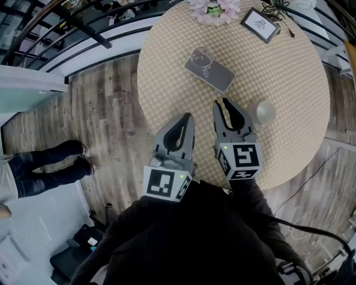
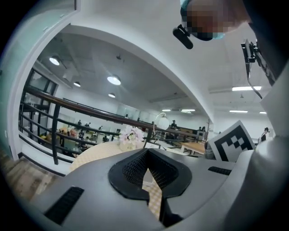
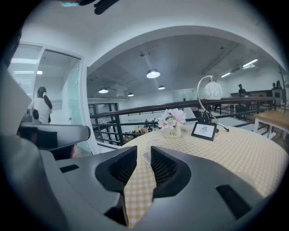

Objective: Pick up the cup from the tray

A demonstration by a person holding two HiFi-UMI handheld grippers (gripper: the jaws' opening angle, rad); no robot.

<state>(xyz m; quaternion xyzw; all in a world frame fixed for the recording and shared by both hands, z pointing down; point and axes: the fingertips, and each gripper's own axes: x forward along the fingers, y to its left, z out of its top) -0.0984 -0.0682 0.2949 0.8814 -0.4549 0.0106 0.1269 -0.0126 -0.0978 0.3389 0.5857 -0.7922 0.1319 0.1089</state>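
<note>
While the person leans over the near edge of the round checkered table [image 1: 289,83], both grippers hover low above it, well short of the tray. The left gripper [image 1: 187,117] is clenched, its jaw tips meeting with nothing caught between them. Its own view shows only the table top through the hollow behind the tips. The right gripper [image 1: 221,103], just to the right of it, is released by a narrow gap, and only the table top shows in that slot. The cup [image 1: 201,57], of clear glass, stands upright on the far-left end of the grey tray [image 1: 219,75]. The tray lies at an angle on the table beyond the grippers, and neither gripper touches cup or tray. A small clear rounded thing [image 1: 265,111] sits just right of the right gripper. At the far edge are a pot of pale flowers [image 1: 214,10] and a framed picture [image 1: 259,24]. To the left, on the wooden floor [image 1: 111,111], another person's dark boots [image 1: 61,161] show.
</note>
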